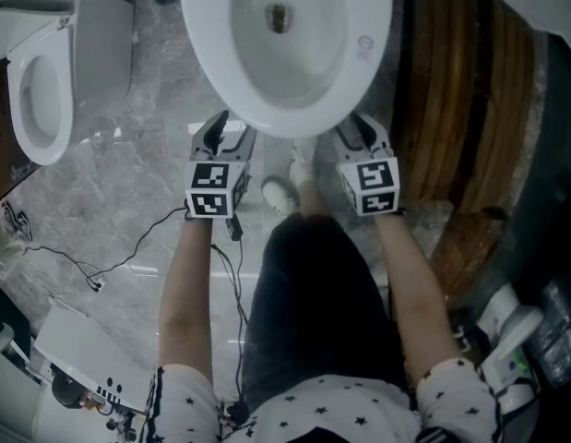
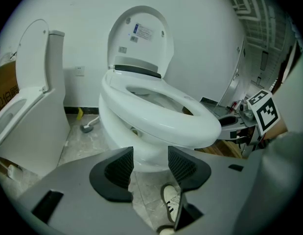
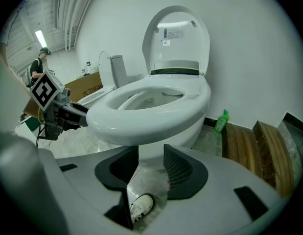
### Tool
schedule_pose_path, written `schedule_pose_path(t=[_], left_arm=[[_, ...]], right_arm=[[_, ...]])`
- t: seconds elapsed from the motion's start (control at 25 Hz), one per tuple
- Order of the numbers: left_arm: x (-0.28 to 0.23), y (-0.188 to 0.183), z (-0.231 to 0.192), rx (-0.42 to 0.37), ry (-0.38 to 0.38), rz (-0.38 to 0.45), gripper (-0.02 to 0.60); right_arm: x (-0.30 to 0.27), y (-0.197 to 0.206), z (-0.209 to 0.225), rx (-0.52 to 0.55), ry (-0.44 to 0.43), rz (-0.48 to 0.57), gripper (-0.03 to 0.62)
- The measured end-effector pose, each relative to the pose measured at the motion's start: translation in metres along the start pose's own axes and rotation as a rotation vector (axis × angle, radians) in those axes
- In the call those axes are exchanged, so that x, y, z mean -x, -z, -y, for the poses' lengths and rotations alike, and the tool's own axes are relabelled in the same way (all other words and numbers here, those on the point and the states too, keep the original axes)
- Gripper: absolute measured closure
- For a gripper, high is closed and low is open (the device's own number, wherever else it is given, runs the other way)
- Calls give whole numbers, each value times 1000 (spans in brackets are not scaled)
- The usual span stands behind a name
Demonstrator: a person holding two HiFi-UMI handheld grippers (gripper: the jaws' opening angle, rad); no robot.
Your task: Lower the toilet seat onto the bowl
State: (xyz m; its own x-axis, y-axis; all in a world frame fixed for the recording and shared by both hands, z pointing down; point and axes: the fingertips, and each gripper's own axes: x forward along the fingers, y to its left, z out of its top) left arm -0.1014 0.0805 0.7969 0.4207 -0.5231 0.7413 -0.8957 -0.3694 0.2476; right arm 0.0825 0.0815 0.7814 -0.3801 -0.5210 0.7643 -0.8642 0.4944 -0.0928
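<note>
A grey marble-patterned floor [image 1: 110,210] meets a plain white wall [image 2: 82,13] edged with dark skirting [image 2: 70,110]. A second toilet [image 1: 45,72] stands at left and stacked wooden planks [image 1: 469,90] lie at right. A green bottle [image 3: 221,121] sits by the wall. A tube light [image 3: 42,37] glows overhead, above a cardboard box [image 3: 85,87].

toilets [image 1: 208,35]: 2 | tongs [image 1: 220,129]: 2 | shoes [image 1: 280,195]: 2 | green bottle [image 3: 221,121]: 1
</note>
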Motion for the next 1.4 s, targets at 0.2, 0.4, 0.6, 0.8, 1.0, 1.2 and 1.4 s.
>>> schedule_pose_path(t=[0.2,0.4,0.6,0.8,1.0,1.2,1.4], left_arm=[[-3,4,-1,4,1,-11,356],[-7,7,-3,9,1,-23,356],[-9,11,-5,4,-3,-39,356],[-12,13,-5,9,-4,-50,356],[-14,17,-6,14,-7,-62,356],[-17,19,-7,11,-6,-76,356],[-21,22,-9,10,-10,-91,356]], right_arm=[[-1,4,0,0,3,-11,425],[-5,8,2,-5,8,-23,425],[-8,11,2,-9,11,-34,425],[-11,14,4,-13,14,-42,425],[-13,17,3,-19,13,-53,425],[-15,20,4,-26,14,-61,425],[-18,23,5,-26,16,-76,425]])
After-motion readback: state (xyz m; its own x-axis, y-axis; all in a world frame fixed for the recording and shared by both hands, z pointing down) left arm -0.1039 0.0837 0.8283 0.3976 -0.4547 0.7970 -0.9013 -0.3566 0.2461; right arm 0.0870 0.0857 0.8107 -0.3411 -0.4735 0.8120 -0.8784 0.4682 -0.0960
